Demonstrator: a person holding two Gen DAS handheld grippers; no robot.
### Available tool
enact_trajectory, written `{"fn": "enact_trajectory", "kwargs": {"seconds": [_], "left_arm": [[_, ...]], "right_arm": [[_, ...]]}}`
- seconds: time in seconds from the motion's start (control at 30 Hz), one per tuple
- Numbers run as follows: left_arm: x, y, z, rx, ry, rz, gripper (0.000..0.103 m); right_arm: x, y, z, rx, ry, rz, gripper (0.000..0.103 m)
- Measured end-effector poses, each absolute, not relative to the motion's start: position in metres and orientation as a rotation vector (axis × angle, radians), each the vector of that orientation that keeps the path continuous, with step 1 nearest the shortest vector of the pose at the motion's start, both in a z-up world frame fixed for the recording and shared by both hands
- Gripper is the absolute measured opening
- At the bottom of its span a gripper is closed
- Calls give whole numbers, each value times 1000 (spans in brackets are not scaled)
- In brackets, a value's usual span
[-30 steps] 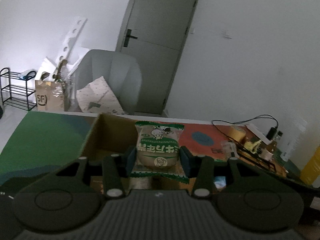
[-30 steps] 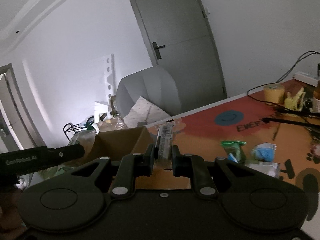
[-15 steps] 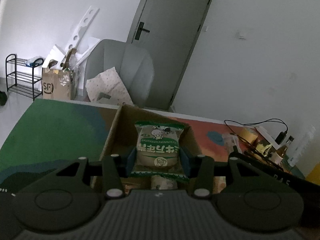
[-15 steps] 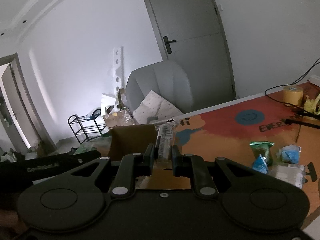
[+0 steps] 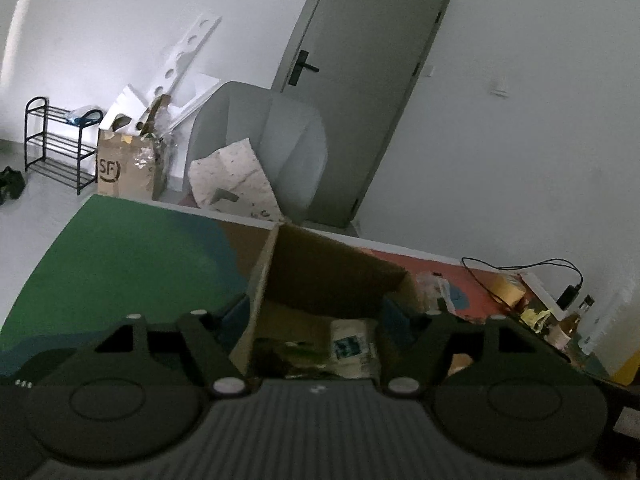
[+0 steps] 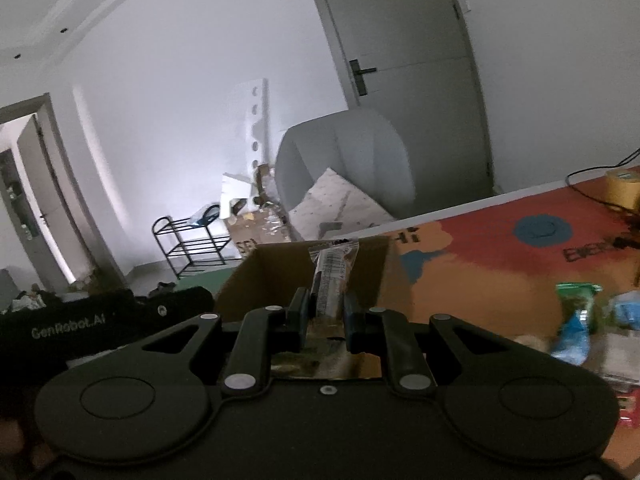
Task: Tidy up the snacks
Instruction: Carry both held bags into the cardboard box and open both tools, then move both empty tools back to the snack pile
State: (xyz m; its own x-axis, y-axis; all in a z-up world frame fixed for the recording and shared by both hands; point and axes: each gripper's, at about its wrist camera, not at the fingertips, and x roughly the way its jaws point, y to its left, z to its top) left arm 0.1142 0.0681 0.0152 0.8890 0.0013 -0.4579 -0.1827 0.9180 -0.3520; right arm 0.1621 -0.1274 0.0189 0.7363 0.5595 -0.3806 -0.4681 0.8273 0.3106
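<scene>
Now over the cardboard box [image 5: 332, 276] with the left tool [image 5: 316, 314], jaws just opened and standing wide. Gripping nothing there: only the box's left wall and open mouth between the pads. Below them, a pale snack packet [image 5: 352, 350] lying on the box floor among darker wrappers, too dim to name.

Pinching a slim clear-wrapped snack packet [image 6: 334, 268] in the right tool [image 6: 325, 308], clamped tight on its lower part, upper end standing up in front of the box's far wall. Likely light and soft, with a slick crinkly film; better held across the filled body than by the sealed edge, and gently, lest the contents crush. Should drop flat once let go above the box mouth.

More to fetch: a green packet [image 6: 576, 308] and a blue packet [image 6: 572, 336] loose on the table [image 6: 480, 264], right of the box. Probably just as light and slippery; best pinched across the middle.

Mind the box's upright walls, thin card, easily nudged by a low tool. Room enough straight above the box; tighter at its left side, with both tools close together. Well right of the box, a cable and a tape roll [image 6: 622, 184], clear of the path.
</scene>
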Motion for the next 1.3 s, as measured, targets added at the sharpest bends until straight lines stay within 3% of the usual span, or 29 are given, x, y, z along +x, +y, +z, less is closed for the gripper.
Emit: {"fn": "enact_trajectory", "kwargs": {"seconds": [0.03,0.2,0.47,0.9,1.3], "left_arm": [[114,69,15,-400,471,103,75],[111,72,13,-398,485,133,88],[114,56,12,-384,501,119,97],[118,14,13,-348,517,60,99],[117,-18,19,-342,504,9,99]], "right_arm": [[162,-126,19,208,481,580,18],[159,-127,20,221,482,599,55],[153,-153,19,232,481,531,74],[145,-209,9,269,500,423,83],[137,-258,1,310,511,352,83]]}}
